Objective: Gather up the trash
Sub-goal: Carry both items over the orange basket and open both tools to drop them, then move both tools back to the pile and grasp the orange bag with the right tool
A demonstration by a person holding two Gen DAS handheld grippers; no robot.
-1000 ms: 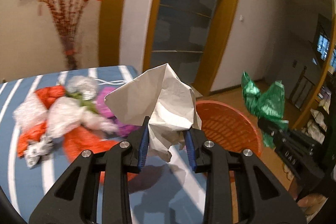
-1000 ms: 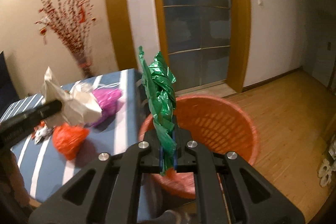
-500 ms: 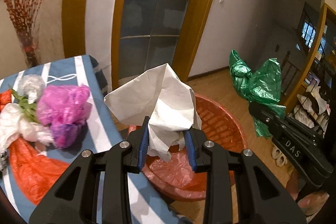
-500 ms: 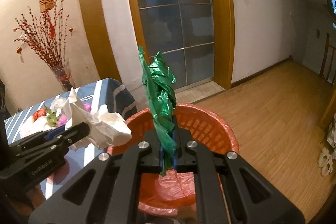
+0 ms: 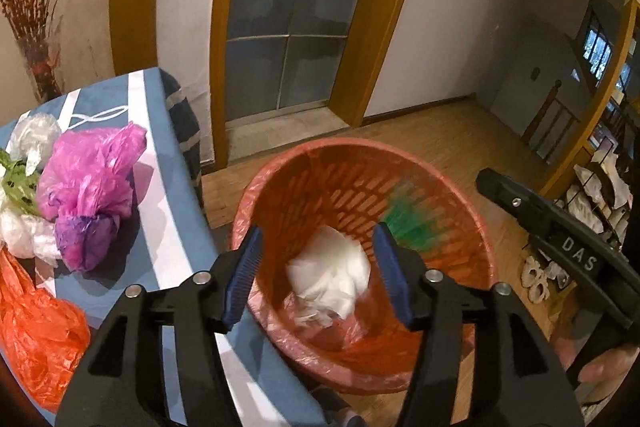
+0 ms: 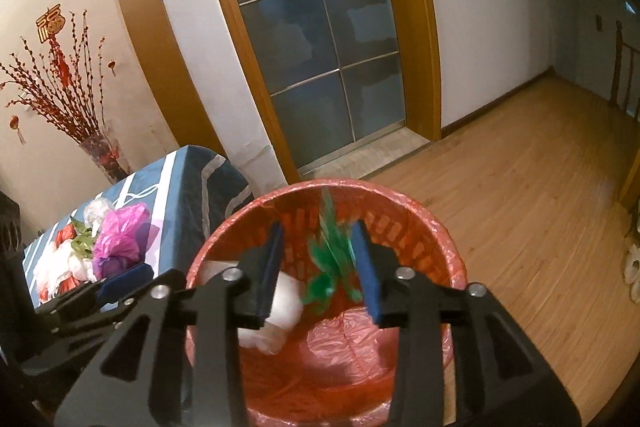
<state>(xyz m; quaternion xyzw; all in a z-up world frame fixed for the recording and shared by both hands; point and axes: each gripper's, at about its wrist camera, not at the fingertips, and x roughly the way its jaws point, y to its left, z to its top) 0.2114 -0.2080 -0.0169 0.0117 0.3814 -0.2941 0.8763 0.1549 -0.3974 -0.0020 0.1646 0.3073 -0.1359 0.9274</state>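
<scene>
Far left of left claw (image 5: 318,273), on blue-striped counter (image 5: 168,227): orange bag (image 5: 36,331), white bags (image 5: 34,139), pink bag (image 5: 88,183), all loose in a heap. Just ahead of & below both claws, on wood floor (image 6: 532,195) beside counter edge: red basket (image 5: 460,195) w/ red liner.

Left claw: jaws opening, well apart, nothing pressed btwn them. White paper wad (image 5: 330,277) seen thru the gap, blurred, loose inside basket, clear of both pads.

Right claw (image 6: 320,267): jaws opening too, apart, pads not pressing anything. Green plastic scrap (image 6: 332,263) btwn the pads in view, blurred, loose over basket interior; can't tell if brushing right pad. Same wad (image 6: 280,311) low-left of right claw, partly behind left finger, in basket.

From left-wrist view, green blur (image 5: 408,223) just right of right pad, against basket wall. Right claw's body enters from far right, w/ a hand (image 5: 604,371) under it.
</scene>
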